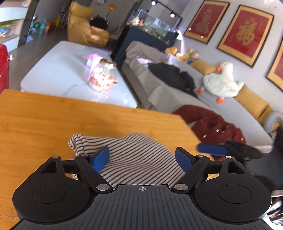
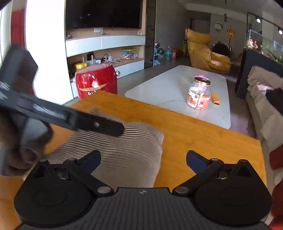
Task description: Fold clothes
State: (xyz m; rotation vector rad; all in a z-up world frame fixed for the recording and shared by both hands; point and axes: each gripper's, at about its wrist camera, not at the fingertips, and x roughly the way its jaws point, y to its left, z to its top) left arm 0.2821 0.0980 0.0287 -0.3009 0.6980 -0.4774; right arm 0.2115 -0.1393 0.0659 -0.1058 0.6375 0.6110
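On the wooden table [image 1: 53,113] lies the striped top [image 1: 138,155], bunched, with the left gripper [image 1: 142,158] and right gripper [image 2: 143,159] both spread wide above it, seemingly seeking edges to grasp.

Daylight strong from window side, blown-out white at left of right wrist view. Glare spots on red drum stool [image 2: 96,82]. Ceiling spotlights [image 1: 153,2] flare. Purple lens flare over jar [image 1: 100,75] on marble coffee table [image 1: 58,63]. Motion blur smears striped garment [image 2: 123,150] and left gripper [image 2: 122,130] crossing frame. Fisheye bends framed pictures [image 1: 245,32], shelves. Corners vignetted black.
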